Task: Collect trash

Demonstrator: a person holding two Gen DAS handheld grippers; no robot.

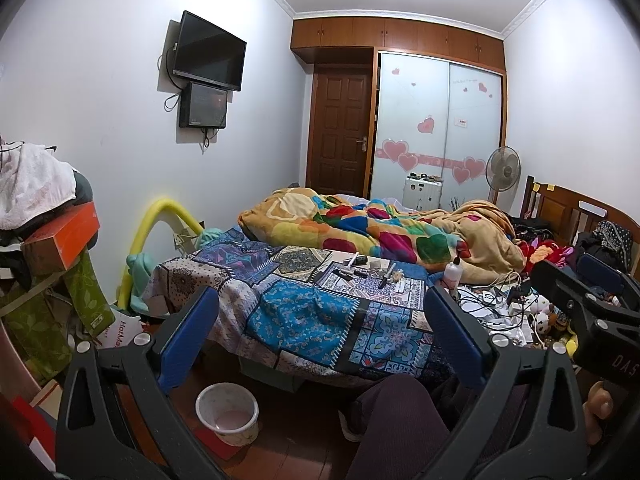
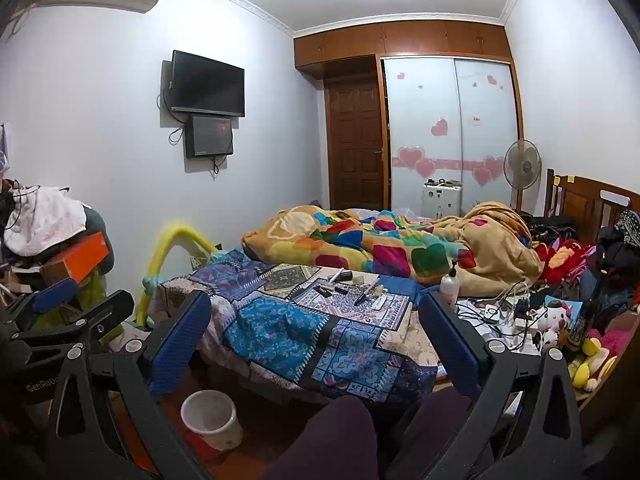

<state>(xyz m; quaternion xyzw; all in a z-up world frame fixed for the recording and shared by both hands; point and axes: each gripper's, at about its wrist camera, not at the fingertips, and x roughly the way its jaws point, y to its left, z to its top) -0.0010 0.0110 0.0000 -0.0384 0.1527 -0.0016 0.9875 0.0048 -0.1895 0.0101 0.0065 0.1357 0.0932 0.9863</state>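
One bin point(image 1: 227, 414), one fan point(image 1: 503, 169), two screens point(image 1: 208, 58).

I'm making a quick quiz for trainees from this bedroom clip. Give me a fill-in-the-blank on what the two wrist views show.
1. Both the left gripper and the right gripper have their jaws ____.
2. The white waste bin stands on the ____.
3. The small loose items lie on the ____ cloth.
4. The pump bottle stands ____.

Missing words: open; floor; patchwork; upright
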